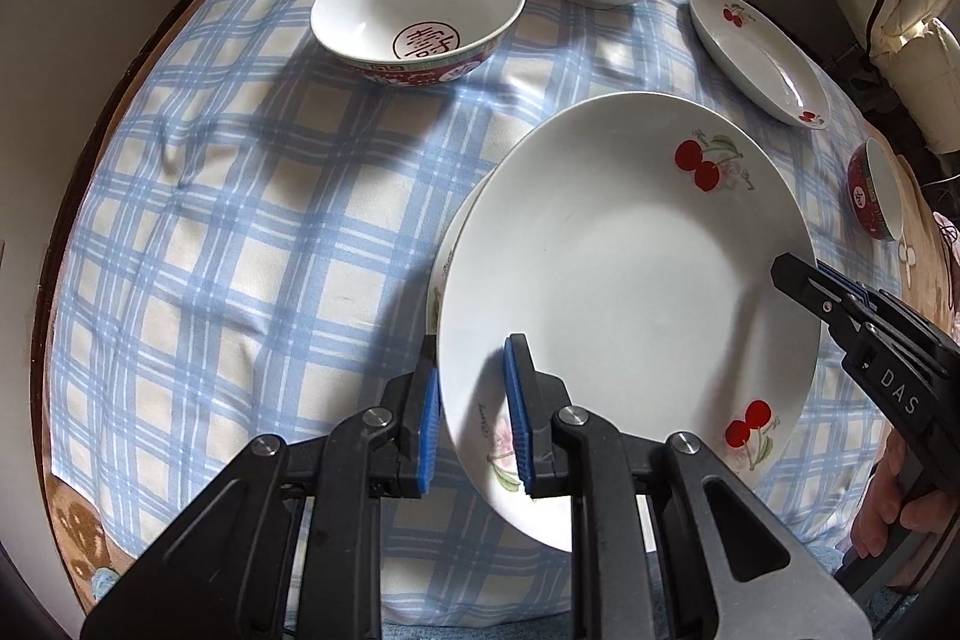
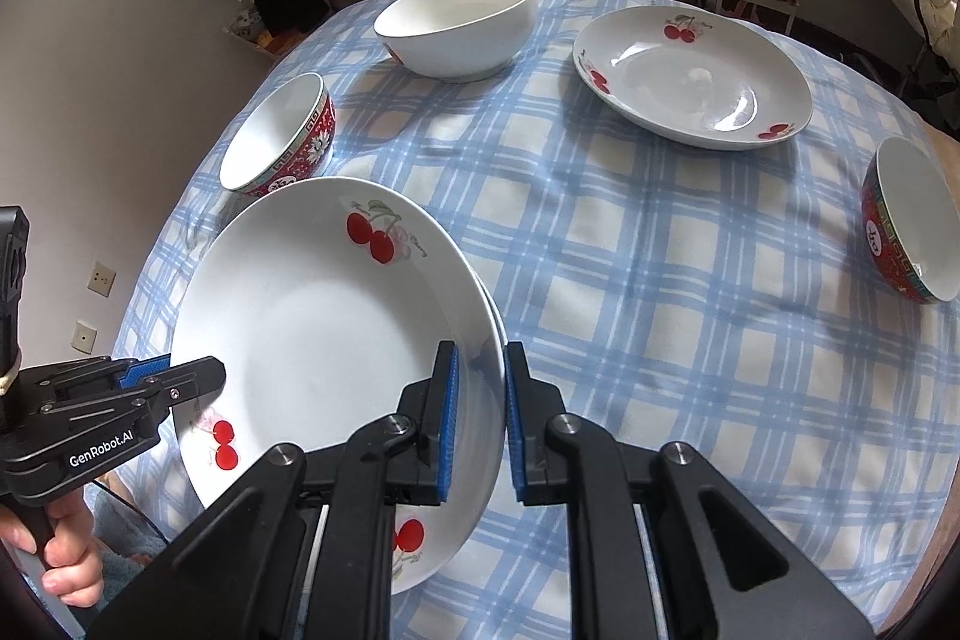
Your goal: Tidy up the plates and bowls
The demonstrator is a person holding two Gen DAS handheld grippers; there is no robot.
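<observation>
Cherry plate held over a second plate, a gripper on each side

The top plate (image 1: 624, 298) sits tilted between both tools: the left gripper (image 1: 474, 418) straddles its near-left rim, the right gripper (image 2: 480, 418) its opposite rim, pads spread slightly wider than the rim, so a firm pinch cannot be confirmed. Just beneath it lies another plate (image 1: 459, 232) on the checked tablecloth (image 1: 240, 220). It is white, shallow, glossy, with red cherry prints.
</observation>
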